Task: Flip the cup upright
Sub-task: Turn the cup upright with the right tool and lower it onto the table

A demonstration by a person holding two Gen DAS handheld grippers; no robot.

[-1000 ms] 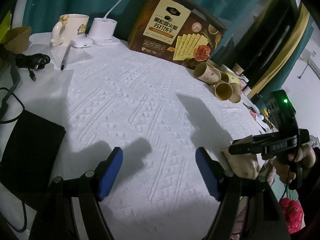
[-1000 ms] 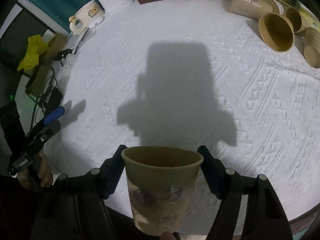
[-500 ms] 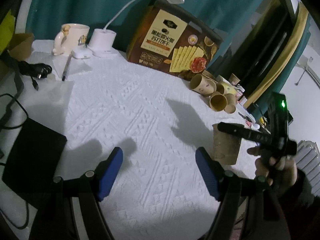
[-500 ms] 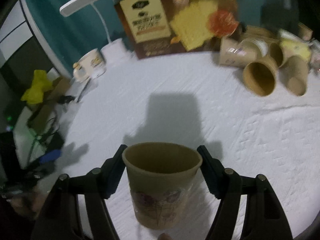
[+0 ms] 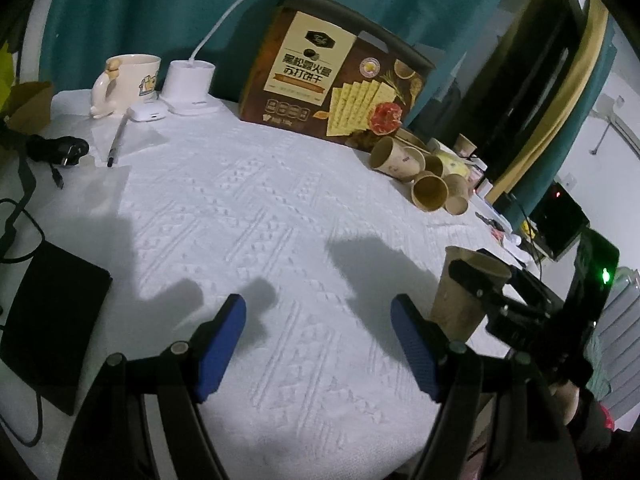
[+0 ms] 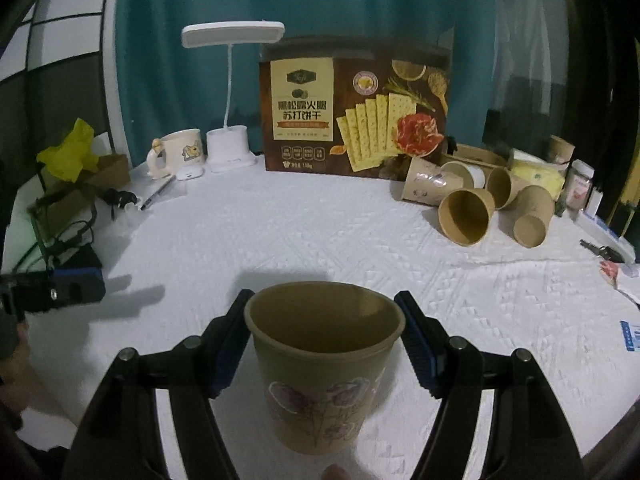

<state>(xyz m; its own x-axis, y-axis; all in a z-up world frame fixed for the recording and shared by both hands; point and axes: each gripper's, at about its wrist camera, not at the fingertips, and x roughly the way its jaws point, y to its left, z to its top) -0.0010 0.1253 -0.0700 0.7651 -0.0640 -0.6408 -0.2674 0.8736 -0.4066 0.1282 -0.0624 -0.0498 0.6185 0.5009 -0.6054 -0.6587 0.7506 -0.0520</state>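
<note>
**Cup held mouth-up, ready to set down**

The right gripper (image 6: 324, 312) is clamping the paper cup (image 6: 320, 364) at lower centre, seemingly just above the tablecloth (image 6: 320, 232). Lowering it level should finish. The left gripper (image 5: 316, 320) is idling, spread and empty. Toppled cups (image 6: 466, 216) are lying upper right, clear of the path.

Both views are dim, with a cool cast — the white tablecloth (image 5: 256, 216) is the brightest surface and shows no glare. Light falls from above and behind the grippers, throwing soft-edged dark shadows forward onto the cloth. Fisheye distortion bends the table edge and the teal curtain (image 6: 360, 4), and black vignetting fills the corners. The cracker box (image 6: 356, 108) looks slightly soft in the right wrist view — its small print is unreadable. The nearest parts sit in deep shade.
</note>
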